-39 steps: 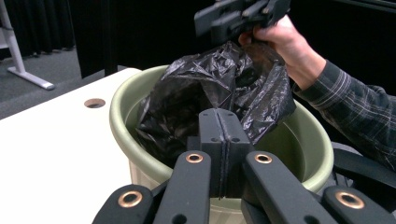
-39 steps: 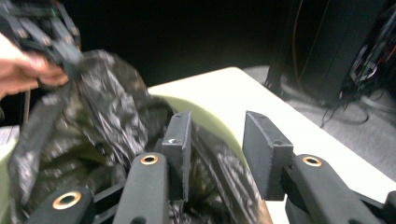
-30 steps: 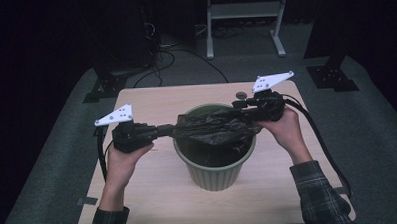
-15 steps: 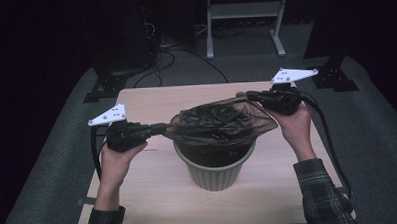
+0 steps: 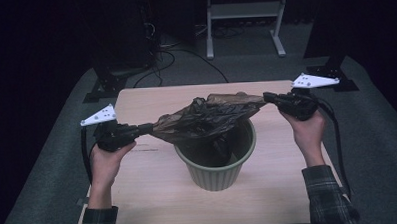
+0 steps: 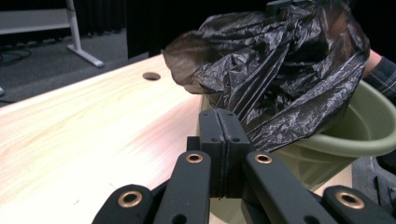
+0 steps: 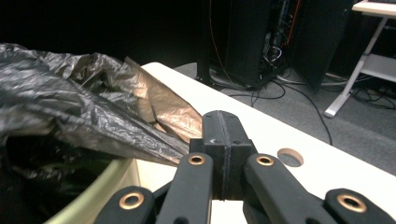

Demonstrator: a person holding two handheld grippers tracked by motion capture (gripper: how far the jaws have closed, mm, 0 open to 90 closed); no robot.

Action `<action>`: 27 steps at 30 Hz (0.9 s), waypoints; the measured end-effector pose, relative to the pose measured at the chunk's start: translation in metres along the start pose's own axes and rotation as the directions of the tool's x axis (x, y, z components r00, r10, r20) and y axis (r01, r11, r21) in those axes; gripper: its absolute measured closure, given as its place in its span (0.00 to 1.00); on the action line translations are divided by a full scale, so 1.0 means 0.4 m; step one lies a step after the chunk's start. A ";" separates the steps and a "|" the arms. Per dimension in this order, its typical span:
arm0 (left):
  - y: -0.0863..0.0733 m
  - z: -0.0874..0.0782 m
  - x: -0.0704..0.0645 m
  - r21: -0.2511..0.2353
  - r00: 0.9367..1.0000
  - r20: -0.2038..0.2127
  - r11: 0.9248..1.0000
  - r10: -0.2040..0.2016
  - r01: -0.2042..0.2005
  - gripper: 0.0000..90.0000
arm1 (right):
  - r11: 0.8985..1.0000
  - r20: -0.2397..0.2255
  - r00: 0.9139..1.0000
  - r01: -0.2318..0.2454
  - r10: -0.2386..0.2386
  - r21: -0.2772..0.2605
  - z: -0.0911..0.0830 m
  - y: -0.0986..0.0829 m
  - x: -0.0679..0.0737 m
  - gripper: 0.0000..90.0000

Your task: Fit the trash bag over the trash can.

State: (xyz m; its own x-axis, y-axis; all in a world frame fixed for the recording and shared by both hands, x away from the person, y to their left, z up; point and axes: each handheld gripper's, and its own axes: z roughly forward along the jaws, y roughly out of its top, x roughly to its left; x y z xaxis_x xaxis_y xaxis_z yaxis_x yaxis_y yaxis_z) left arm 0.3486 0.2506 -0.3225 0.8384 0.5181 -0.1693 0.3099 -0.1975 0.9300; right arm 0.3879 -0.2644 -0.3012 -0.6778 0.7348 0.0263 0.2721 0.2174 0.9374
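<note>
A black plastic bag (image 5: 206, 117) is stretched wide above a green bin (image 5: 217, 166) that stands in the middle of the wooden table (image 5: 154, 193). My left gripper (image 5: 148, 128) is shut on the bag's left edge, to the left of the bin. My right gripper (image 5: 267, 96) is shut on the bag's right edge, out past the bin's right rim. Part of the bag hangs down inside the bin. In the left gripper view the jaws (image 6: 220, 122) pinch the bag (image 6: 280, 70) beside the bin's rim (image 6: 355, 140). In the right gripper view the jaws (image 7: 221, 123) pinch a taut fold of the bag (image 7: 93, 116).
A round cable hole (image 7: 289, 157) sits in the table near its far edge. Past the table are a white desk frame (image 5: 243, 20), dark equipment with cables (image 5: 129, 49) on grey carpet, and a black stand base (image 5: 335, 72) at the right.
Both grippers have moved apart, the left further left and the right further right. The bag, bunched over the bin a second ago, is now pulled wide and taut above it.
</note>
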 end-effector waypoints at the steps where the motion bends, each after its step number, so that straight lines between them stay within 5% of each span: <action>1: 0.000 0.000 0.000 0.000 1.000 0.000 1.000 0.000 0.000 0.99 | 1.000 0.001 1.000 -0.004 0.004 0.000 -0.004 -0.009 -0.001 1.00; 7: 0.002 0.006 -0.007 0.009 1.000 0.011 1.000 0.004 -0.004 0.99 | 1.000 0.021 1.000 -0.017 0.017 0.003 -0.035 -0.049 -0.011 1.00; 20: 0.005 -0.003 -0.012 -0.003 1.000 0.003 1.000 0.014 -0.014 0.99 | 0.998 0.075 0.995 -0.057 0.060 -0.041 -0.199 -0.161 -0.025 1.00; 27: 0.005 -0.014 -0.009 -0.012 1.000 -0.008 1.000 0.010 -0.010 0.97 | 0.997 0.072 0.995 -0.064 0.067 -0.047 -0.215 -0.174 -0.027 1.00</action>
State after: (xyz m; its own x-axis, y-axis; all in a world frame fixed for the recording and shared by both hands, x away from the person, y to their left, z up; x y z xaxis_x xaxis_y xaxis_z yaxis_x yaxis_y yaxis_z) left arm 0.3437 0.2532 -0.3183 0.8376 0.5231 -0.1577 0.2963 -0.1924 0.9355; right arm 0.3176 -0.3425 -0.3368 -0.6071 0.7920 0.0639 0.2824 0.1399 0.9490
